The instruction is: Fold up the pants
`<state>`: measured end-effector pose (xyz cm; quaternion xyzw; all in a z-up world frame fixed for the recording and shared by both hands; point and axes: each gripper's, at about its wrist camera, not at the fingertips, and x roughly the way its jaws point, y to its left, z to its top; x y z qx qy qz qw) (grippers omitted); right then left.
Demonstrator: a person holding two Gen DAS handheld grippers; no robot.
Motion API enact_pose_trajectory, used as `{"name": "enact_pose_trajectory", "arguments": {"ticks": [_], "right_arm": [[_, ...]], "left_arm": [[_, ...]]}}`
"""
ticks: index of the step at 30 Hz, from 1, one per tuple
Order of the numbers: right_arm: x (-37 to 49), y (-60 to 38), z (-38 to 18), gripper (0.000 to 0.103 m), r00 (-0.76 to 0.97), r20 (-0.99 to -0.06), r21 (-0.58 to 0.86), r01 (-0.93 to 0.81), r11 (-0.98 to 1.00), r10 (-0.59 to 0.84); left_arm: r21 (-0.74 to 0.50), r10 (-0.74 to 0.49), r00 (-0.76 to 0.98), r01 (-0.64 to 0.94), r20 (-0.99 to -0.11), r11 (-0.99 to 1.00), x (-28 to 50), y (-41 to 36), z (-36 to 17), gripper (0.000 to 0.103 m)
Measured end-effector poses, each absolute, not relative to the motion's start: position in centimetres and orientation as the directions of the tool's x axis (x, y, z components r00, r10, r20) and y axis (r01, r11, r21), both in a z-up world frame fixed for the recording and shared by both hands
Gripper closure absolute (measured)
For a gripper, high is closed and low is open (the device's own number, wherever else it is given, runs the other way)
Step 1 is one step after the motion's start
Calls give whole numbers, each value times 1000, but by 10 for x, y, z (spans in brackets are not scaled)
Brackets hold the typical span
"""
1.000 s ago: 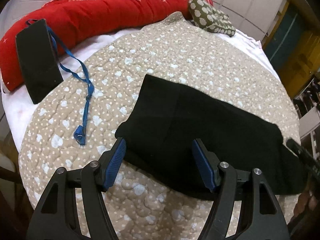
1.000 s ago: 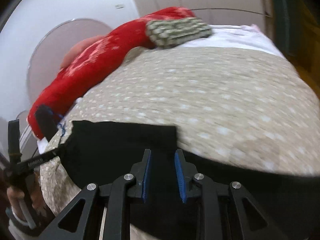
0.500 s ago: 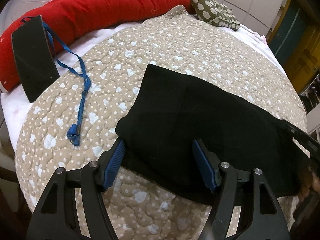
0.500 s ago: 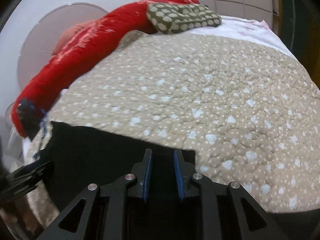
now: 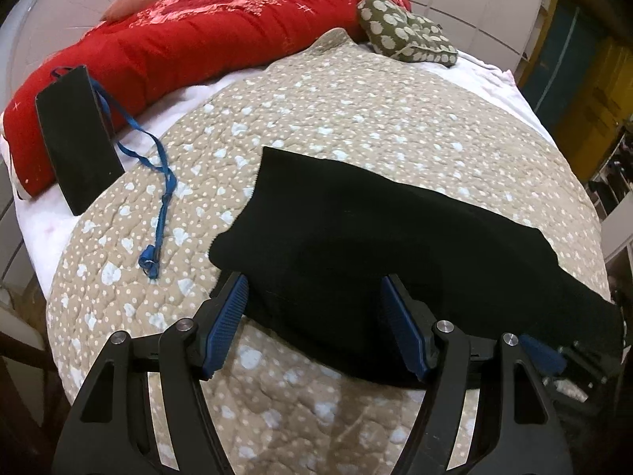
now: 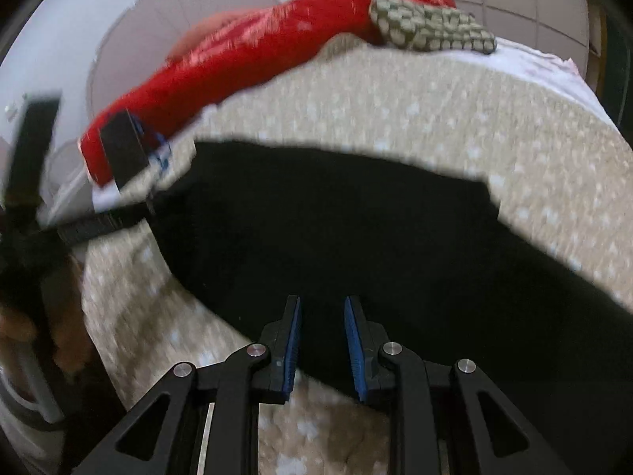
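Black pants [image 5: 376, 233] flat on the quilt-covered bed [image 5: 356, 111].
Red blanket [image 5: 190, 35] bunched along the far edge, spotted pillow [image 5: 407, 35] beside it, dark phone [image 5: 75, 134] on a blue lanyard [image 5: 158, 182]; left gripper [image 5: 312, 320] spread wide over the pants' near edge, right gripper [image 6: 321, 344] narrowly apart over them, grip unclear.

The room light is soft and even, with only weak shadows. The left view is sharp, the right view is smeared by motion blur. The black pants [image 5: 376, 237] lose all detail. Both pictures bend strongly and darken at the edges.
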<state>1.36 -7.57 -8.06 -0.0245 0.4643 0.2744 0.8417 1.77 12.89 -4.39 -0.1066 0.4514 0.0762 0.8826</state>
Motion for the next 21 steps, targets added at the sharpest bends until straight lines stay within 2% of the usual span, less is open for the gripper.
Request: {"name": "enact_pose_trajectory", "arguments": {"ticks": [3, 7, 21], "right_arm": [[3, -80, -78, 82, 426, -786, 202, -508, 837, 448], [3, -107, -66, 82, 452, -772, 229, -456, 860, 446], [-4, -237, -60, 81, 601, -769, 156, -156, 975, 219]], "left_arm": [[-119, 28, 586, -211, -810, 970, 16, 120, -40, 33], [-126, 4, 594, -177, -804, 976, 16, 104, -35, 33], [-128, -116, 556, 17, -823, 992, 27, 15, -54, 33]]}}
